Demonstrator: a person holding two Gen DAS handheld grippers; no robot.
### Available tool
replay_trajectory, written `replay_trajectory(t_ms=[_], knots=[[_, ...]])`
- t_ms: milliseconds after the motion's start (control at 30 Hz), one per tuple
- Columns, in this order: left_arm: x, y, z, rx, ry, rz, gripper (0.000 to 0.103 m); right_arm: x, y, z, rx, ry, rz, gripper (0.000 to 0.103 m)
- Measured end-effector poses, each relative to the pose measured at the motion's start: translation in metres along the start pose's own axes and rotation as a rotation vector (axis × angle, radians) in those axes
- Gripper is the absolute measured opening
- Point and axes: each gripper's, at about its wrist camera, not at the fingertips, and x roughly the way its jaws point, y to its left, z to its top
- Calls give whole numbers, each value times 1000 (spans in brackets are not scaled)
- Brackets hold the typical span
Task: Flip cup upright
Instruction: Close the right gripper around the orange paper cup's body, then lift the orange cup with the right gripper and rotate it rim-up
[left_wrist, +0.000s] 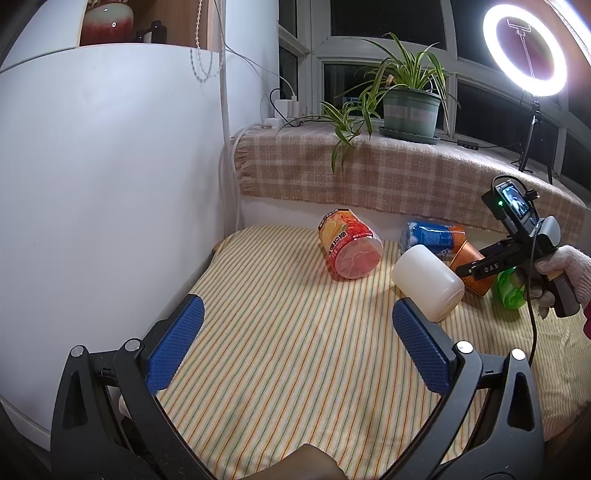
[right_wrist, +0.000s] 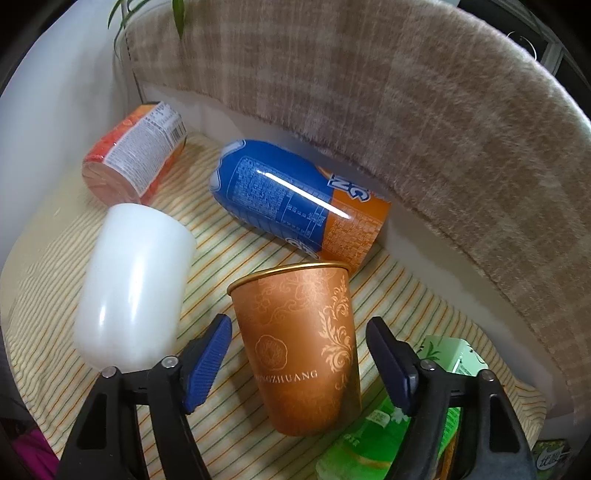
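An orange patterned cup with a gold rim lies on its side on the striped cloth, its rim toward the blue bottle. My right gripper is open, its blue pads on either side of the cup without touching it. In the left wrist view the orange cup is half hidden behind the right gripper's body. A white cup also lies on its side; it shows in the right wrist view too. My left gripper is open and empty above the cloth, left of the white cup.
A red-orange jar and a blue-orange bottle lie on the cloth near the back. A green container lies under my right gripper. A white cabinet stands left; a blanket-covered sill with a potted plant runs behind.
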Motion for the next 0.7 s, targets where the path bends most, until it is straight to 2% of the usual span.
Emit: replay_trajectory(t_ms=[67,267,700], knots=[[0,0,0,-2,-2,1,103,5,2,2,-4,10,3,69],[2,3,-1,-6,-2,-1,103,8,5,3,-1,0,4,68],[-9,-1,-2,7,-16,-15,103,-45,-2,-6,60,-107,28,67]])
